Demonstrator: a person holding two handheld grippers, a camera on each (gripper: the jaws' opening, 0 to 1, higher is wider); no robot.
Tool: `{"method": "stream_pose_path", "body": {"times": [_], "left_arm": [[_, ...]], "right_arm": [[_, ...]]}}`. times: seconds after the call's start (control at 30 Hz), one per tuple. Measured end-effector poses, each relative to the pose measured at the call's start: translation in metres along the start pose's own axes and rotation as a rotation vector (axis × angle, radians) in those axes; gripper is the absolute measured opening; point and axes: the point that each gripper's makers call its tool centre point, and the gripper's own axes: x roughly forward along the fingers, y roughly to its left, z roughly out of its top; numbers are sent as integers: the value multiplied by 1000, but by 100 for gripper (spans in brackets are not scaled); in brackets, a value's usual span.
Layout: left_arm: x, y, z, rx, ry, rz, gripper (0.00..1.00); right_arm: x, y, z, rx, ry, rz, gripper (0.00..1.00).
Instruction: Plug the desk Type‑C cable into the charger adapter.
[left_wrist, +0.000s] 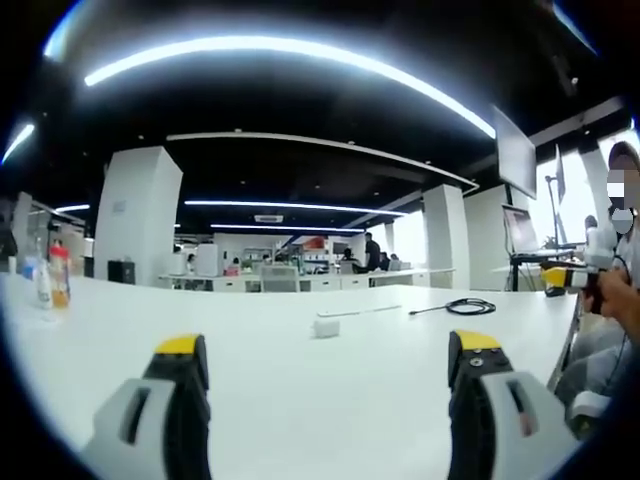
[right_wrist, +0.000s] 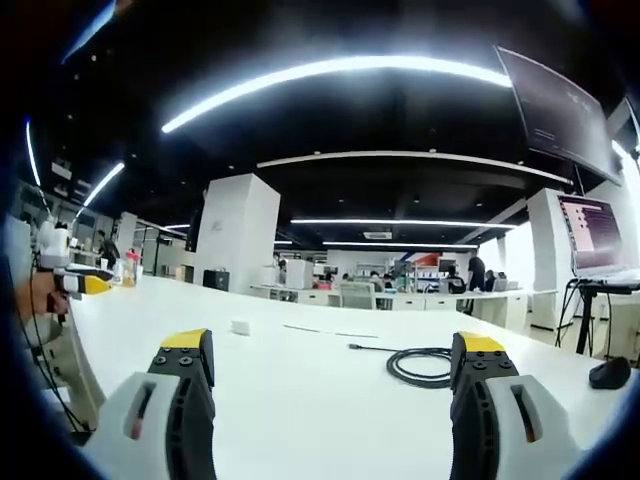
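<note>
A small white charger adapter (left_wrist: 326, 327) (right_wrist: 240, 327) lies on the white table (left_wrist: 250, 400) (right_wrist: 300, 410). Right of it rests a coiled black cable (left_wrist: 470, 306) (right_wrist: 420, 366), one end stretched out toward the adapter. A thin white cable (left_wrist: 360, 312) (right_wrist: 330, 332) lies between them. My left gripper (left_wrist: 326, 345) is open and low over the table, well short of the adapter, nothing between its jaws. Equally open and holding nothing, my right gripper (right_wrist: 330, 345) sits just short of the black coil. Each gripper also appears at the edge of the other's view (left_wrist: 565, 277) (right_wrist: 70, 268).
Bottles (left_wrist: 50, 280) stand at the table's far left. A laptop on a stand (right_wrist: 595, 235) and a black mouse (right_wrist: 608, 373) are at the right end. A person's hand (left_wrist: 612, 295) is at the table's right edge. Office desks and pillars lie beyond.
</note>
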Motion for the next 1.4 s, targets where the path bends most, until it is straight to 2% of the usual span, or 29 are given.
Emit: {"method": "stream_pose_path", "body": {"times": [0.7, 0.87, 1.4], "left_arm": [[1, -2, -6, -5, 20, -8, 100], [1, 2, -5, -6, 4, 3, 100], [7, -1, -12, -15, 40, -9, 100]], "right_arm": [[1, 1, -4, 8, 8, 1, 100], [1, 0, -3, 5, 6, 0, 100], [4, 2, -6, 0, 17, 5, 100]]}}
